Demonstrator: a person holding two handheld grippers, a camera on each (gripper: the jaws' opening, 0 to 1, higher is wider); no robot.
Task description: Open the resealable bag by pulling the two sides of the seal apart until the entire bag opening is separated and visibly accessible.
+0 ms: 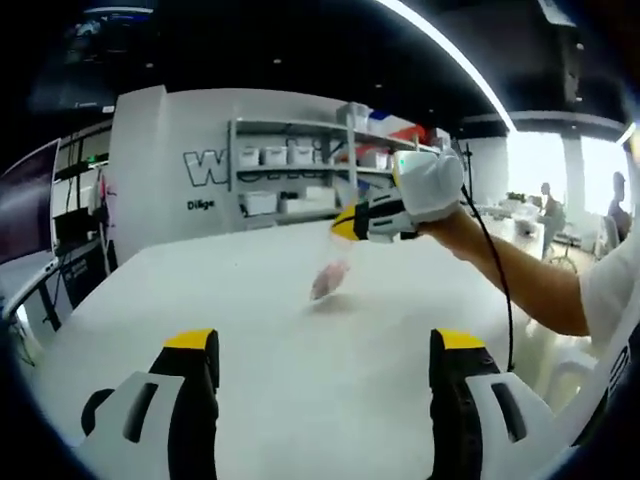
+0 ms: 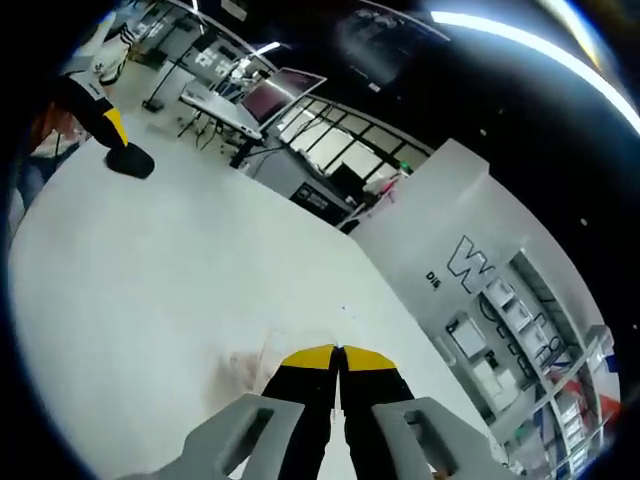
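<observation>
Your left gripper [image 1: 325,370]: jaws wide apart, holding nothing.
Your right gripper [image 2: 337,357]: pinched on clear, floppy plastic bag [image 1: 331,275].
Handling: light, slippery; grab the other seal edge.

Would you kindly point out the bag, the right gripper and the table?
bag [image 1: 330,280], left gripper view, its pinkish lower part.
right gripper [image 1: 345,225], left gripper view, yellow jaw tips.
table [image 1: 240,300], left gripper view, bare white top.

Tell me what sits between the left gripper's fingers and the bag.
Nothing: in the left gripper view, only bare white table separates the open left gripper from the clear bag held by the right gripper.
</observation>
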